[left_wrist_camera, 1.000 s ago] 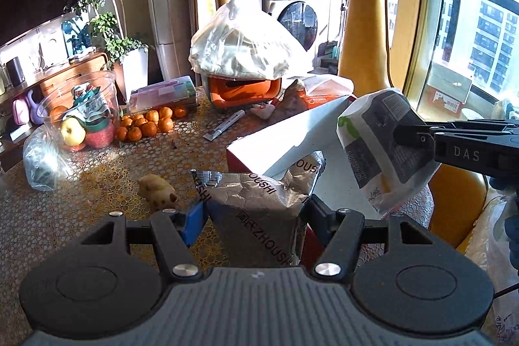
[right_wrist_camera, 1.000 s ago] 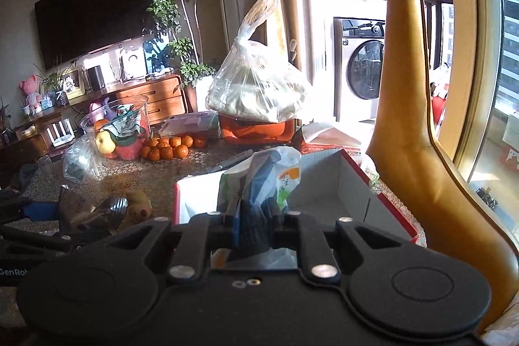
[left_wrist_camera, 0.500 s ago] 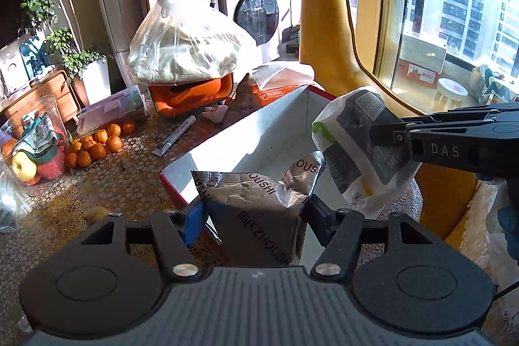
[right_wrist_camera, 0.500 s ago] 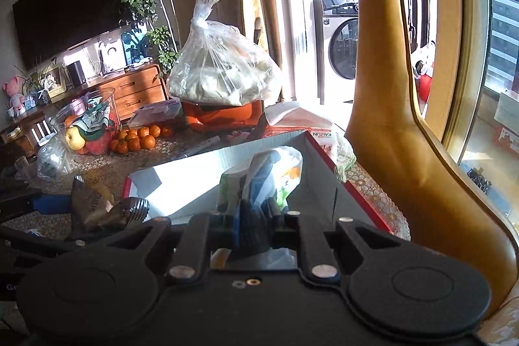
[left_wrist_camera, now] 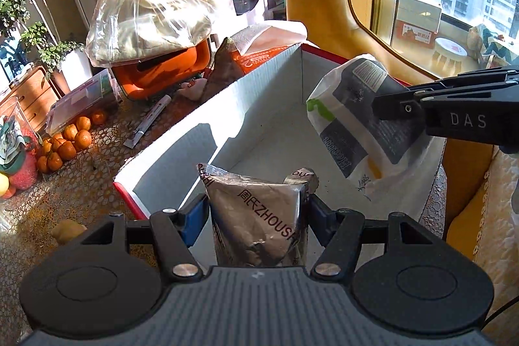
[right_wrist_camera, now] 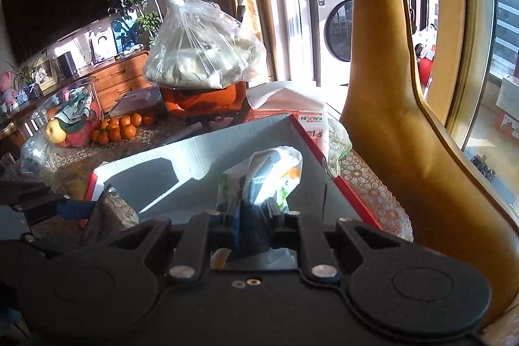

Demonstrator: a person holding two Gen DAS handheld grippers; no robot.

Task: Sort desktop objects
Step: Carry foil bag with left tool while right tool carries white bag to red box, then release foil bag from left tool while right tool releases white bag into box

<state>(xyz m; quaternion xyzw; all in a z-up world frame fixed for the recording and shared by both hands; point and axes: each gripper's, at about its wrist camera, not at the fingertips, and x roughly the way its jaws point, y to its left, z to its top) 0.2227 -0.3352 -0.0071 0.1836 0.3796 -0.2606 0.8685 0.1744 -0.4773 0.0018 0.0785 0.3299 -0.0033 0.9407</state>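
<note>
My left gripper is shut on a silver foil snack pouch and holds it over the near edge of an open red-rimmed cardboard box. My right gripper is shut on a white, green and black snack bag, held above the box's right side. The right gripper also shows in the left wrist view with the bag hanging from it. The left gripper with the pouch shows at the lower left of the right wrist view. The box looks empty inside.
Behind the box are an orange container under a tied plastic bag, a tissue pack, a pen-like tool, several mandarins and a glass fruit bowl. A yellow chair back stands right of the table.
Both grippers have moved forward with their bags, from beside the box to over its opening. The box now fills more of both views.
</note>
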